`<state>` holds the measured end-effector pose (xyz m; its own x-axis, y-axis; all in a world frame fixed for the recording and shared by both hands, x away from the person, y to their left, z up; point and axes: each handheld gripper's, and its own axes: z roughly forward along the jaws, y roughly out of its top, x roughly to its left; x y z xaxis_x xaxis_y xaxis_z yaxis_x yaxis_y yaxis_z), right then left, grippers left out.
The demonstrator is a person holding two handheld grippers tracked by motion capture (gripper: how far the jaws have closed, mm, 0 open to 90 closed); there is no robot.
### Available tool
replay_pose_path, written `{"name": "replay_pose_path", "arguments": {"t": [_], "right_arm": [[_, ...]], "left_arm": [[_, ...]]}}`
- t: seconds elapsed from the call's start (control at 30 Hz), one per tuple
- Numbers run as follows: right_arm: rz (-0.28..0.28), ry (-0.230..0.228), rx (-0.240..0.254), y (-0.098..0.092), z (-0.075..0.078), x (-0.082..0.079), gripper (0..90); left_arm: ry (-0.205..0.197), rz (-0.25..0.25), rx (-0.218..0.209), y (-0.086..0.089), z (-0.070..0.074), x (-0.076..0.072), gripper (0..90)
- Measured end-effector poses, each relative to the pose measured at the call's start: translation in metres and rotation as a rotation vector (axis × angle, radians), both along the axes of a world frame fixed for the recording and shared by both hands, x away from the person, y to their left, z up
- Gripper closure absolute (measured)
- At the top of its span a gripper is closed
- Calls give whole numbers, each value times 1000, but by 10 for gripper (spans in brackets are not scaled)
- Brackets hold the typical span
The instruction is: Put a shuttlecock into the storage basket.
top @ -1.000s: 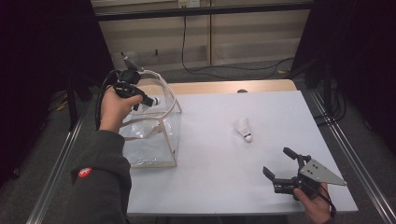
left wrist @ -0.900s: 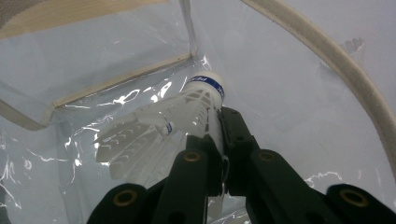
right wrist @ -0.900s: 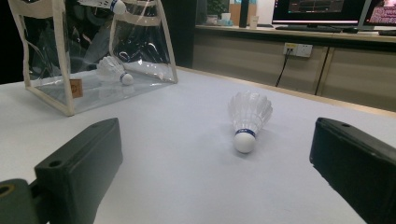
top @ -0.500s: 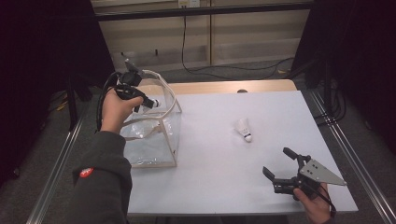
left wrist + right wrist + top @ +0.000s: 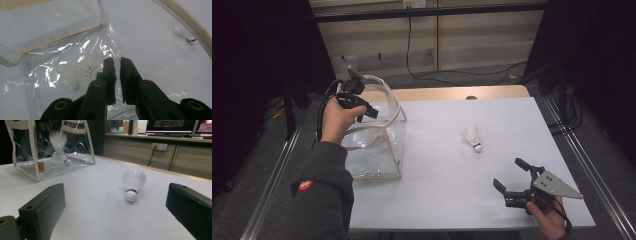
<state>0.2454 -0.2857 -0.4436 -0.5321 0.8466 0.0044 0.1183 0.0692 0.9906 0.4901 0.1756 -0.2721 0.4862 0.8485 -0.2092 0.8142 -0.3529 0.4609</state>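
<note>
A person's left hand holds my left gripper (image 5: 371,114) over the mouth of a clear plastic bag (image 5: 377,150) with cream trim. Its jaws (image 5: 117,61) have just been opening and stand a narrow gap apart with nothing between them. Under them a white shuttlecock (image 5: 77,72) lies inside the bag, and the right gripper view shows it through the wall (image 5: 60,157) with a blurred white shape above it. A second shuttlecock (image 5: 473,137) lies on the white table, cork toward my right gripper (image 5: 508,172). That gripper is open and low, its jaws (image 5: 116,192) wide on either side of this shuttlecock (image 5: 133,182), well short of it.
The bag stands at the table's left edge (image 5: 362,200). A wooden strip (image 5: 452,93) runs along the far edge, with cables on the floor beyond. Metal rails (image 5: 592,170) flank both sides. White tabletop lies bare between bag and shuttlecock.
The white shuttlecock that showed at the left gripper's jaw tips is gone from there. Neither hand has shifted, and the shuttlecock on the table lies as before.
</note>
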Motion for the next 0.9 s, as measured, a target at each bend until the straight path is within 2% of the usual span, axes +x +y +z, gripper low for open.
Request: {"name": "replay_pose_path", "arguments": {"t": [0.37,0.67,0.9], "right_arm": [[-2,0,1,0,0,0,24],[-2,-2,-1,0,0,0,24],[-4,-2,2,0,1,0,24]], "left_arm": [[-18,-8,-4,3,6,-5,709],[-36,-29,-19,0,19,-11,629],[-56,-41,-34,-4,25,-15,522]]}}
